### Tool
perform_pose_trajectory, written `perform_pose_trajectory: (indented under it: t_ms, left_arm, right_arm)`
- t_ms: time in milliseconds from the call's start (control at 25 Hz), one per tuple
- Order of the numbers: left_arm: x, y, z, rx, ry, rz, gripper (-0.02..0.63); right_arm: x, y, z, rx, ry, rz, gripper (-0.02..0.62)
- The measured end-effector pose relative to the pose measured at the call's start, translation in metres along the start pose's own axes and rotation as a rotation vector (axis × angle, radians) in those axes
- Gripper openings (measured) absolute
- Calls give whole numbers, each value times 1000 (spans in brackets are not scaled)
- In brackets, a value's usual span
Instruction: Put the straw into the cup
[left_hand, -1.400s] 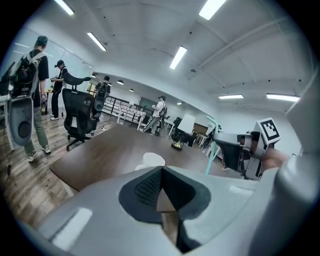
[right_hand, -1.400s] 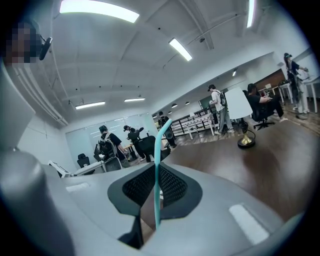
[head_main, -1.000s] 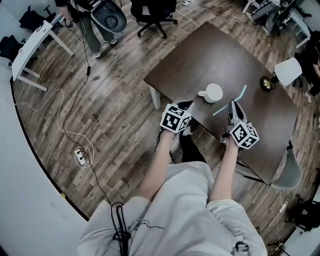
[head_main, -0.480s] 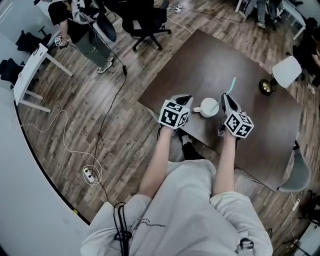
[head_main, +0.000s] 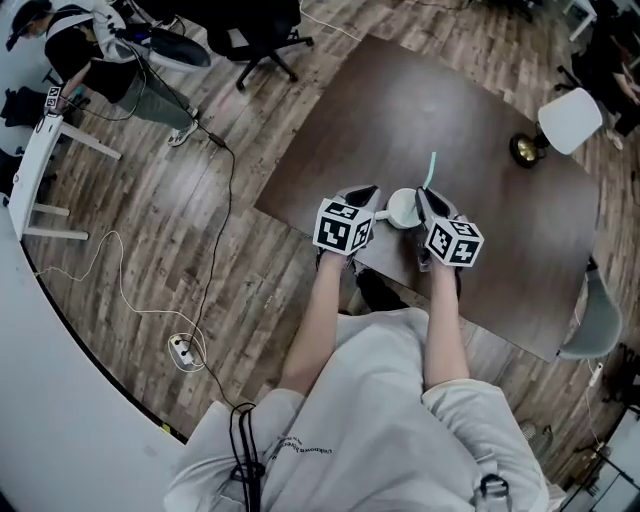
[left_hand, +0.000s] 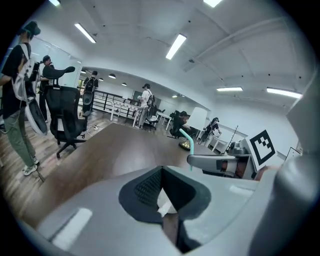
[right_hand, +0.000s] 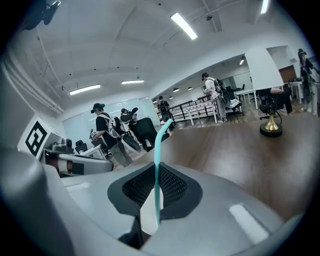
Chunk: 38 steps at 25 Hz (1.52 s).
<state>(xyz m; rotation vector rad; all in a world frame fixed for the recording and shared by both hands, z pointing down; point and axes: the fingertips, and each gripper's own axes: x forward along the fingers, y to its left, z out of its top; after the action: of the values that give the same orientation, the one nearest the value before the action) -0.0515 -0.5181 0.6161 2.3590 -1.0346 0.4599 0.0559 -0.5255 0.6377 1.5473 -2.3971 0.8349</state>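
A white cup (head_main: 402, 207) stands near the front edge of the dark table (head_main: 480, 110). My left gripper (head_main: 371, 196) sits at the cup's left side, jaws closed on a white bit (left_hand: 162, 206) that looks like its handle. My right gripper (head_main: 424, 204) is against the cup's right side, shut on a teal straw (head_main: 432, 168) that stands nearly upright. In the right gripper view the straw (right_hand: 158, 165) runs up between the jaws. The left gripper view shows the straw's bent top (left_hand: 185, 137) above the right gripper (left_hand: 216, 161). The straw's lower end is hidden.
A gold object (head_main: 526, 150) and a white shade (head_main: 570, 119) stand at the table's far right. An office chair (head_main: 262, 40) and a person (head_main: 95, 60) are on the wood floor to the left. A cable (head_main: 215, 240) trails there.
My right gripper has carried the straw left, up to the cup, and turned it from slanted to nearly upright. The left gripper has stayed by the cup's handle side.
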Motion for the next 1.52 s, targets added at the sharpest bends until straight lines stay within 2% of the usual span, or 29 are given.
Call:
perform_pose_trajectory:
  t_ms: [320, 640, 800, 1000, 1240, 1520]
  left_arm:
    - [11, 5, -12, -24, 28, 12, 0]
    - [21, -2, -12, -2, 39, -4, 0]
    - [20, -6, -10, 3, 37, -8, 0]
    - [17, -13, -15, 23, 52, -12, 0]
    - [3, -21, -17, 45, 52, -6, 0]
    - [-10, -51, -34, 81, 73, -32, 0]
  right_arm:
    - [15, 3, -26, -36, 96, 23, 49]
    - [23, 12, -30, -67, 123, 64, 52]
    - [21, 12, -30, -83, 135, 55, 81]
    - [15, 6, -32, -80, 134, 17, 84]
    - [0, 11, -36, -57, 107, 11, 78]
    - [-34, 17, -51, -37, 82, -3, 76]
